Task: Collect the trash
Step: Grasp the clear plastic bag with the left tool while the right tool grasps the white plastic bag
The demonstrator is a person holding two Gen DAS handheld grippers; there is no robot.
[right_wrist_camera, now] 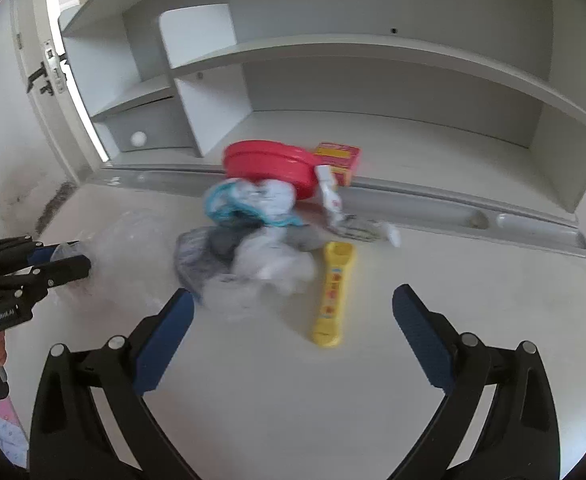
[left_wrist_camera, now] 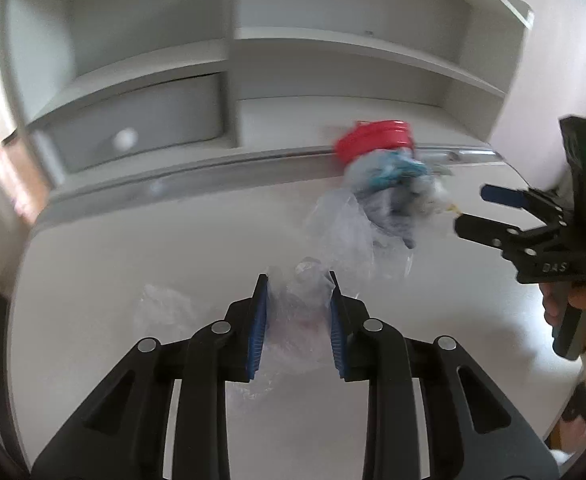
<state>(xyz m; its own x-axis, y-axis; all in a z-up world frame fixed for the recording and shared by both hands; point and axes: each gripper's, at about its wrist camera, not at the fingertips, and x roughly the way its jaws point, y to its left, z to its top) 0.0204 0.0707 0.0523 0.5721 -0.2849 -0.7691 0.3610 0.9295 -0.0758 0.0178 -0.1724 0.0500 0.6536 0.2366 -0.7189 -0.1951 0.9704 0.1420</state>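
the right hand-held gripper (right_wrist_camera: 293, 312), jaws wide and empty, had the crumpled trash (right_wrist_camera: 249, 240) near, toward eleven o'clock; the left hand-held gripper (left_wrist_camera: 299, 300) pinched a clear plastic bag (left_wrist_camera: 293, 320).

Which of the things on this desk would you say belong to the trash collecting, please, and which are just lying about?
Job:
- clear plastic bag, gripped by left tongs
- crumpled trash heap
- right tongs, open, facing the heap

Lying about, probably:
- red bowl
- yellow toy
- red and yellow box
- white tube, possibly trash
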